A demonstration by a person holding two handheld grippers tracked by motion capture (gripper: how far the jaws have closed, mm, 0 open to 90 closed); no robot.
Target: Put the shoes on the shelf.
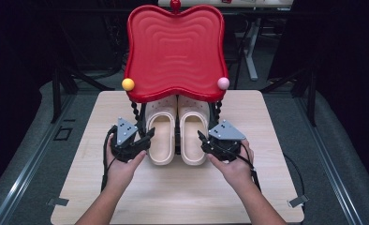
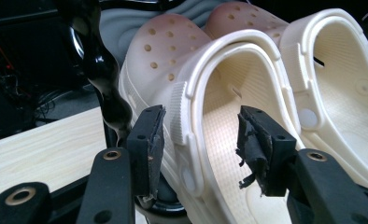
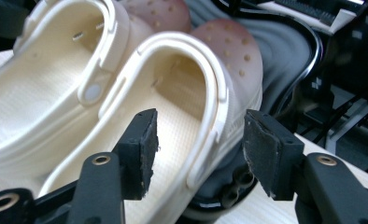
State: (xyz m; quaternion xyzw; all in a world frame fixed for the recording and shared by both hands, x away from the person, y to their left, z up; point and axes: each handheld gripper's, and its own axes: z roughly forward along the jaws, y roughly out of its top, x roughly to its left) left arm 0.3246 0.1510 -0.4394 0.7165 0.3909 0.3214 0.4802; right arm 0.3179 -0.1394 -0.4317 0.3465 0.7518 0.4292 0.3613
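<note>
High view is showing a pair of cream clogs sitting side by side on the low base of a red-topped stand, toes tucked under the red tray top [image 1: 175, 49], heels facing the person, all on the wooden desk [image 1: 79, 187]. Left hand-held gripper [image 1: 145, 140] is sitting at the outer wall of the left clog [image 1: 162, 136]; right hand-held gripper [image 1: 205, 142] is sitting at the outer wall of the right clog [image 1: 193, 136]. Left gripper view is showing wide jaws straddling the left clog's side wall [image 2: 191, 140], pads not pressing. Right gripper view is showing the same on the right clog's outer rim [image 3: 210, 135], jaws wide, nothing pinched. Judging by this, the step is either just-placed release or pre-grasp; can't tell which. Next move is calling for either closing on the walls or backing straight toward the person. In the way: black twisted post [image 2: 102, 79] just beside the left jaw, the tray top overhanging the toes, yellow ball [image 1: 128, 84] and pink ball [image 1: 223, 83] at its corners.
</note>
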